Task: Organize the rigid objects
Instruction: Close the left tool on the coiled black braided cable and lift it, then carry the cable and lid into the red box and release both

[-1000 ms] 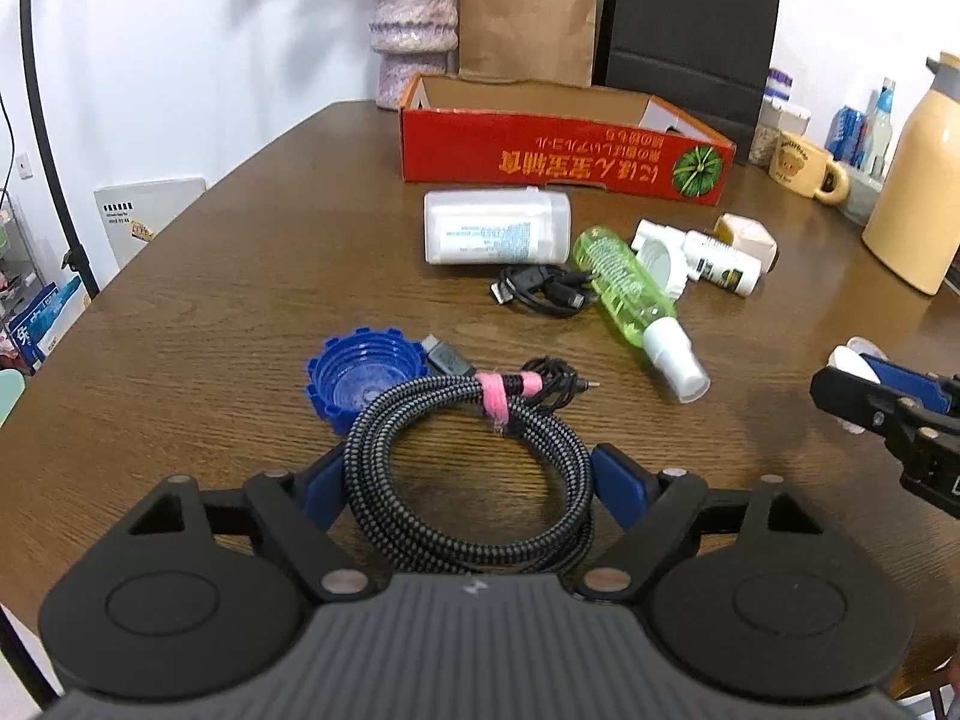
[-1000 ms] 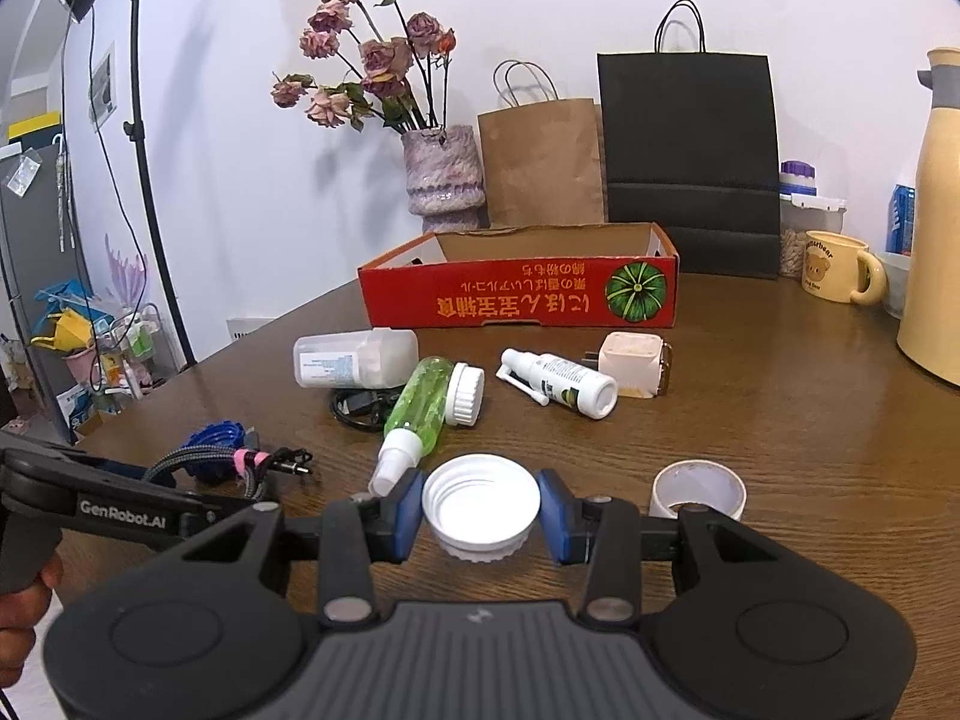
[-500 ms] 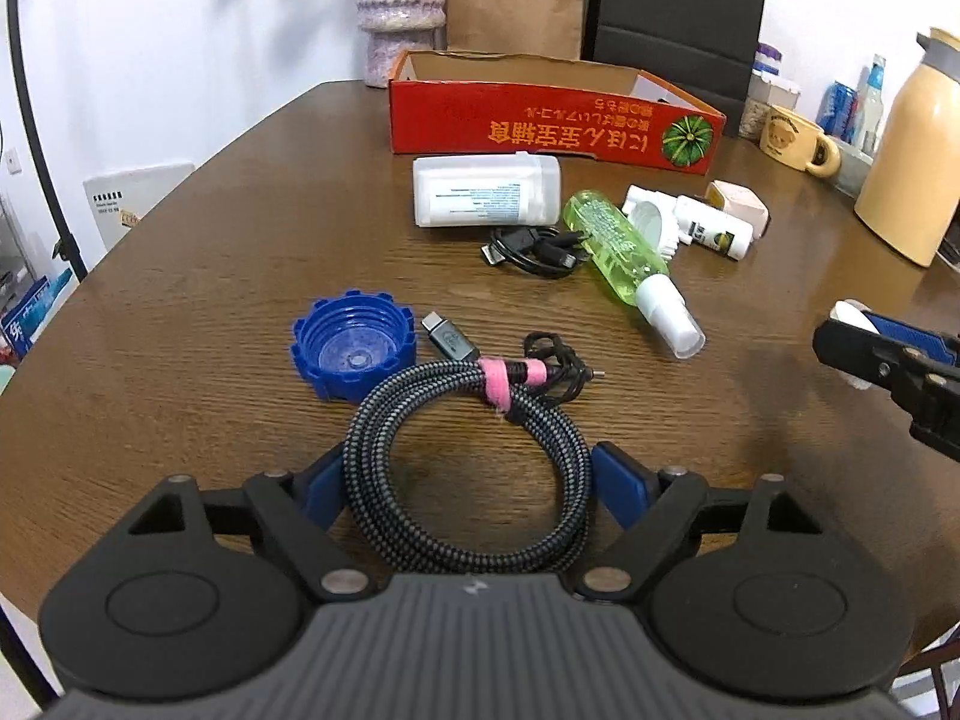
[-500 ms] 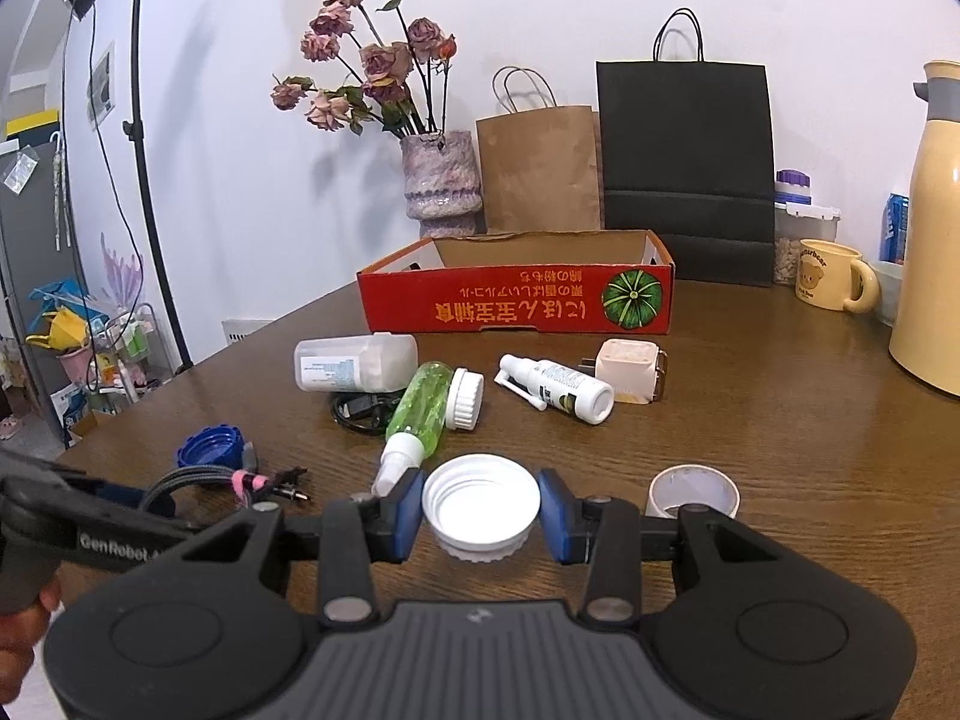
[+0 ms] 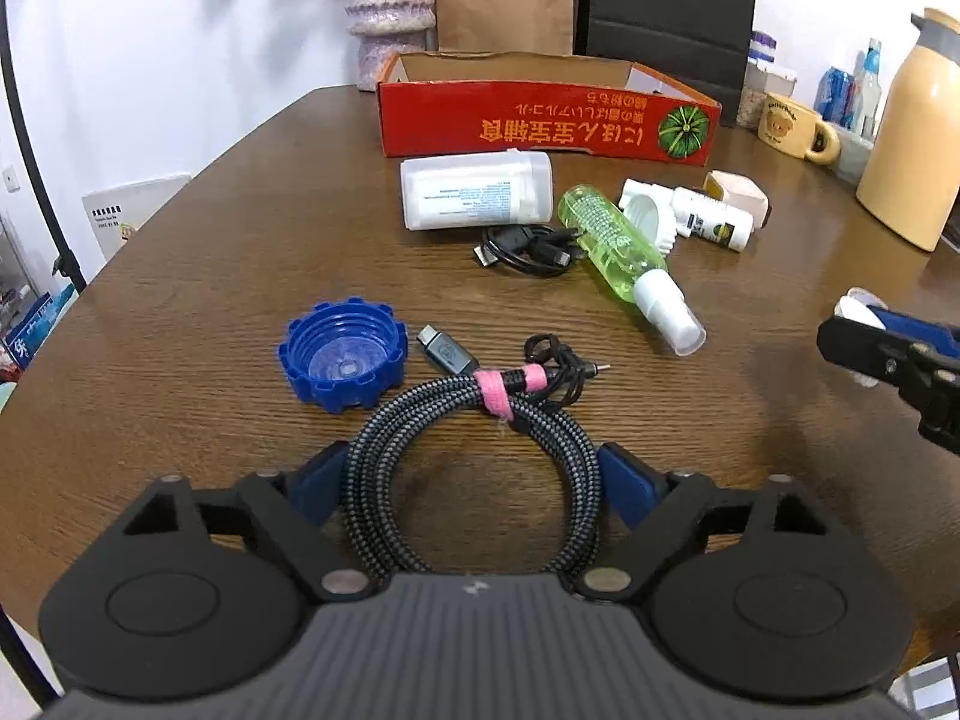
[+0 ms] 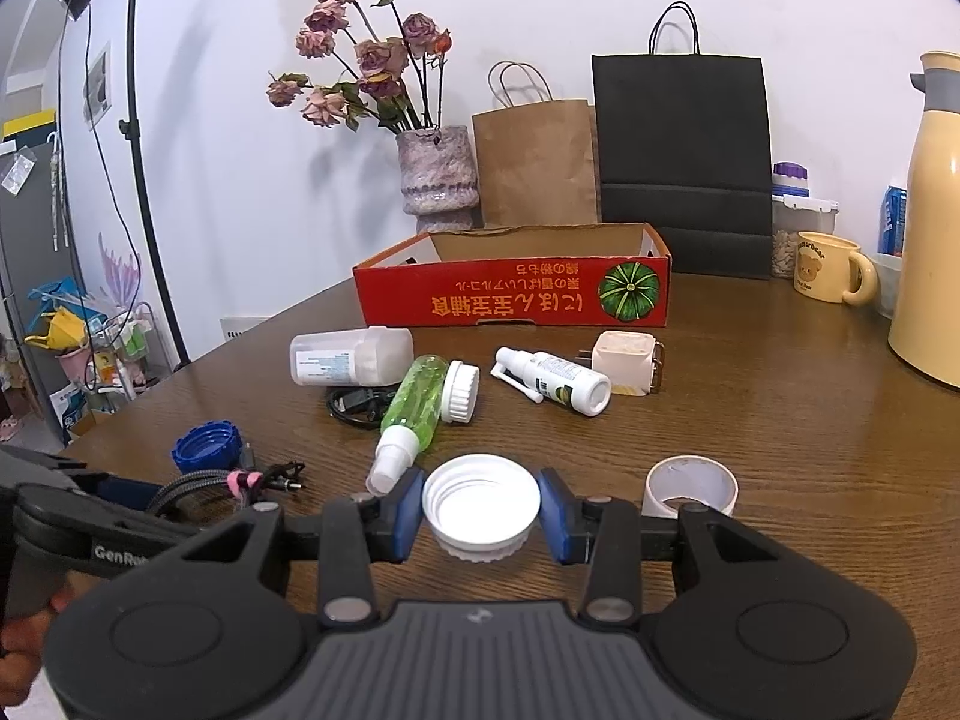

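Your left gripper (image 5: 474, 480) has the coiled braided cable (image 5: 474, 468) sitting between its blue pads (image 5: 318, 483), both pads touching the coil's outer sides, so it pinches the coil. The coil lies flat on the table (image 5: 210, 276); its pink tie (image 5: 498, 390) and plug ends point away from the claw, ahead and slightly right. The blue cap (image 5: 343, 361) sits ahead-left of that claw, open side up, just beside the cable's grey plug (image 5: 444, 354).

Your right gripper (image 6: 480, 516) is pressed onto the white cap (image 6: 480, 504), one blue pad on each side, cap opening up. Whether the cap is lifted off the table or resting on it you cannot tell. The tape roll (image 6: 691, 485) stands just right of the right pad, apart from it.

Both grippers are held low and roughly level, pointing forward across the table toward the red box (image 6: 516, 294). The left gripper shows at the lower left of the right wrist view, gripped by your hand (image 6: 24, 648).

Ahead of the right claw, the green spray bottle (image 6: 414, 408) lies on its side, long axis running front to back, nozzle toward the claw and nearly touching its left pad. Beyond it the white nasal spray (image 6: 555, 381) lies crosswise, nozzle left. The clear pill bottle (image 6: 351, 354) lies sideways ahead-left, close to the box front.
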Motion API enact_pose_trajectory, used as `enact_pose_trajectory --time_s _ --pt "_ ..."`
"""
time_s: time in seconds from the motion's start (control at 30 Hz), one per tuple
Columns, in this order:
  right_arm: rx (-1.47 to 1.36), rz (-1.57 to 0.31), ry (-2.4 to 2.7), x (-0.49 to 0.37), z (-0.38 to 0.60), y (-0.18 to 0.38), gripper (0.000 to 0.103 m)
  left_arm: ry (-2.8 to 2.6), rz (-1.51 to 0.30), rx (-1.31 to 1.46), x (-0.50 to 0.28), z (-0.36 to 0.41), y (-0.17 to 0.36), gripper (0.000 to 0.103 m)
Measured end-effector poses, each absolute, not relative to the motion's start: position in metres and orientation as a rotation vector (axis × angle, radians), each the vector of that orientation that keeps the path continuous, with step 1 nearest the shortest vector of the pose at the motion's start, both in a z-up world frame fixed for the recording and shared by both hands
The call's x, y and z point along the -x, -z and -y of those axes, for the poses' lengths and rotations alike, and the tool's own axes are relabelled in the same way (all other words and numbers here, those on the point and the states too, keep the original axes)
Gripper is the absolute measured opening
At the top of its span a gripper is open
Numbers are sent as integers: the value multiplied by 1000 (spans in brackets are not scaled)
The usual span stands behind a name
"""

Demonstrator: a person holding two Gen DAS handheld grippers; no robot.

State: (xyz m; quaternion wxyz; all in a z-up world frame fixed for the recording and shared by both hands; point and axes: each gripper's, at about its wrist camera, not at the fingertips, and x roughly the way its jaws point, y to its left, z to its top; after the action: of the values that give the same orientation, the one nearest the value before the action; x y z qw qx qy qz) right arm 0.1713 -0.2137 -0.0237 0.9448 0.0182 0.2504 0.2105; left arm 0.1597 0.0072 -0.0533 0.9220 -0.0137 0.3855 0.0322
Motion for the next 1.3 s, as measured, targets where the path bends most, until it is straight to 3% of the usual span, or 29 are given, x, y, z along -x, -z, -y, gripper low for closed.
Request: enact_pose_trajectory --time_s 0.63,1.3 --pt "-17 -486 -415 -174 214 12 40 -46 -651 39 -153 -10 11 83" --pt "-12 -426 -373 -256 211 -52 40 -26 -543 60 -236 -1 -67 83"
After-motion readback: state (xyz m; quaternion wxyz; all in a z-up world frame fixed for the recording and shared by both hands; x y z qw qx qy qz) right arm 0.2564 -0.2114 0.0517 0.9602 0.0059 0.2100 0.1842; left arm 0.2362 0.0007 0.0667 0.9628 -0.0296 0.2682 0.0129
